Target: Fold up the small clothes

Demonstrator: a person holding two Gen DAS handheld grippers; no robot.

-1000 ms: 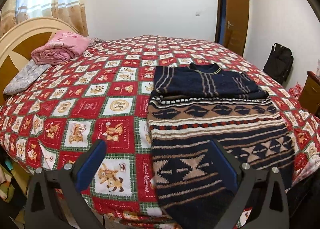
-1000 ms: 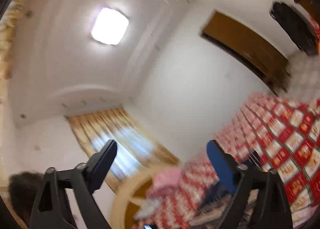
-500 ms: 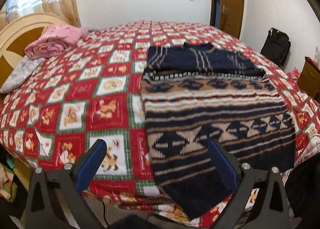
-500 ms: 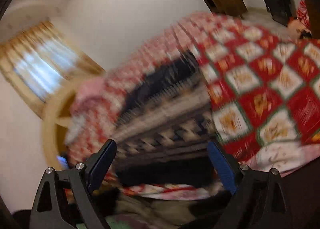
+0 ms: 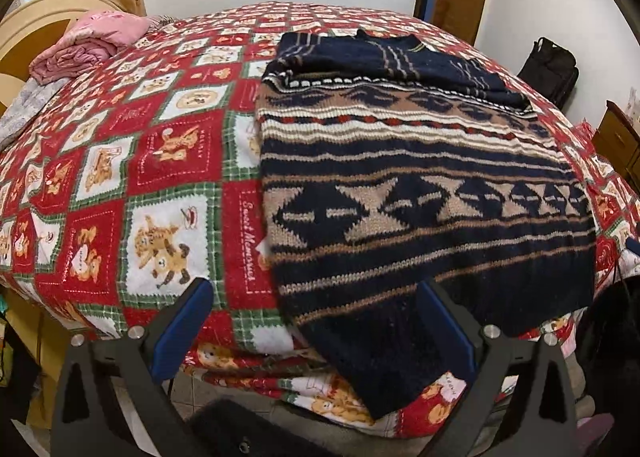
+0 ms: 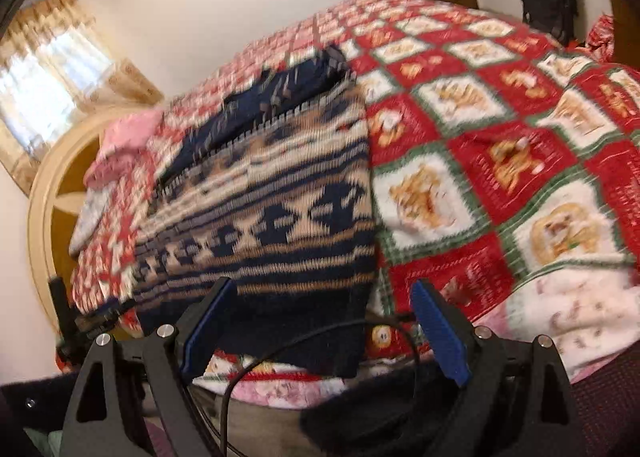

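A navy and tan patterned knit sweater (image 5: 420, 193) lies flat on the bed, its sleeves folded in at the top and its hem hanging over the near edge. It also shows in the right wrist view (image 6: 272, 213), somewhat blurred. My left gripper (image 5: 316, 321) is open and empty, just off the bed edge at the sweater's lower left corner. My right gripper (image 6: 324, 325) is open and empty, just below the sweater's lower right corner.
The bed carries a red, green and white bear-patterned blanket (image 5: 132, 161). A folded pink cloth (image 5: 92, 45) lies by the wooden headboard (image 5: 36, 21). A black backpack (image 5: 552, 65) stands by the wall, a wooden cabinet (image 5: 616, 137) to the right. A black cable (image 6: 304, 341) loops between my right fingers.
My left gripper has moved closer and lower to the bed's near edge. My right gripper has swung down from facing the ceiling to facing the sweater's hem.
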